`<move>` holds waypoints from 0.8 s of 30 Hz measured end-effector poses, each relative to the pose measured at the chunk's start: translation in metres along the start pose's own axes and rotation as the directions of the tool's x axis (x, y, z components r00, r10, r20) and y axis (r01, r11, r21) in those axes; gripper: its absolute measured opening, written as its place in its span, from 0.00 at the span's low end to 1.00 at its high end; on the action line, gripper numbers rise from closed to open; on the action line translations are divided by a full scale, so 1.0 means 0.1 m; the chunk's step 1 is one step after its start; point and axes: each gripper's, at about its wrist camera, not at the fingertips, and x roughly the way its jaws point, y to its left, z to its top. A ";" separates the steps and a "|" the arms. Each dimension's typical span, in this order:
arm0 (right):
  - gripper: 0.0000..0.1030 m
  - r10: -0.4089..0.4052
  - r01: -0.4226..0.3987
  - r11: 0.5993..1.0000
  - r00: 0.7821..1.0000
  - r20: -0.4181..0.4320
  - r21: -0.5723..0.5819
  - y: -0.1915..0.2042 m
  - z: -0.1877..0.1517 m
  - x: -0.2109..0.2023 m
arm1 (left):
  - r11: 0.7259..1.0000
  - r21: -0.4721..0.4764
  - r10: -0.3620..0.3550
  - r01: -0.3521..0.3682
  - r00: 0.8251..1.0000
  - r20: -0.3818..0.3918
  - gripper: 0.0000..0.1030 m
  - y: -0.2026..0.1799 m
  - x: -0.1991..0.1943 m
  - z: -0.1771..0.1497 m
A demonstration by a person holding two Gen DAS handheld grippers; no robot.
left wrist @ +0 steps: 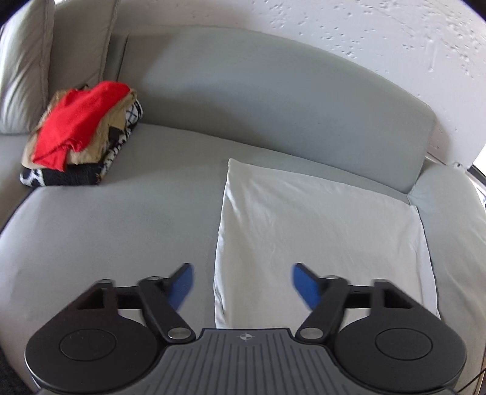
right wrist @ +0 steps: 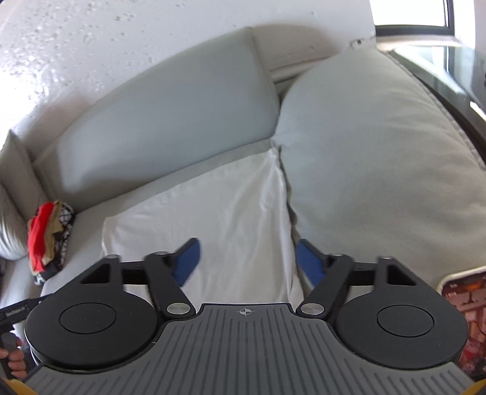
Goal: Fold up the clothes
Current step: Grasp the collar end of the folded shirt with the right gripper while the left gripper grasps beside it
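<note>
Behind everything stands a white wall (left wrist: pixel 349 27) with a rough, bumpy surface, and in front of it is a light grey sofa (left wrist: pixel 121 231) with a long back cushion (left wrist: pixel 273 100). On the sofa seat lies a white garment (left wrist: pixel 319 218), spread flat in a rectangle shape with some soft wrinkles. Its far edge is close to the back cushion, and its right side touches a big rounded grey cushion (right wrist: pixel 379 152) at the end of the sofa.

At the left end of the seat, well apart from the white garment, sits a pile of clothes (left wrist: pixel 82 136). A red piece is on top, a beige one is under it, and a black-and-white patterned one is at the bottom.

The left gripper (left wrist: pixel 243 285) is above the near left edge of the white garment. Its blue fingers (left wrist: pixel 182 285) are spread wide and hold nothing. The right gripper (right wrist: pixel 247 261) is above the near right part of the same garment, also with the fingers wide apart and empty.

In the right wrist view, a phone (right wrist: pixel 464 313) with a lit screen is at the right border, and a hand (right wrist: pixel 13 361) shows at the lower left corner. A window (right wrist: pixel 413 18) is in the upper right.
</note>
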 end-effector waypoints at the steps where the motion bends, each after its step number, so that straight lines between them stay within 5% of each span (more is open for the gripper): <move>1: 0.53 -0.001 0.001 1.000 1.000 -0.003 0.007 -0.04 0.04 0.12 | 1.000 -0.006 0.000 0.000 1.000 -0.001 0.40 0.01 0.10 0.05; 3: 0.36 0.001 -0.001 1.000 1.000 0.001 0.022 -0.11 0.17 0.35 | 1.000 -0.018 -0.001 0.001 1.000 -0.003 0.24 0.04 0.30 0.15; 6: 0.31 0.012 -0.013 0.999 1.000 0.017 0.052 -0.21 0.41 0.72 | 0.999 -0.037 -0.003 0.002 1.000 -0.007 0.21 0.07 0.60 0.29; 10: 0.47 -0.018 0.018 0.998 1.000 -0.003 0.068 -0.32 0.77 1.32 | 0.998 -0.062 -0.005 0.004 1.000 -0.011 0.33 0.12 1.00 0.49; 14: 0.47 -0.061 0.064 0.995 0.997 -0.046 0.073 -0.44 1.10 1.94 | 0.996 -0.085 -0.007 0.006 1.000 -0.015 0.34 0.16 1.39 0.68; 20: 0.38 0.001 0.005 0.999 0.992 -0.129 0.050 -0.54 1.36 2.51 | 0.994 -0.102 -0.041 0.040 0.999 -0.013 0.39 0.22 1.68 0.77; 24: 0.24 -0.023 0.010 0.997 0.985 -0.172 -0.073 -0.44 1.36 2.70 | 0.989 -0.133 -0.063 0.061 0.998 -0.013 0.45 0.32 1.83 0.84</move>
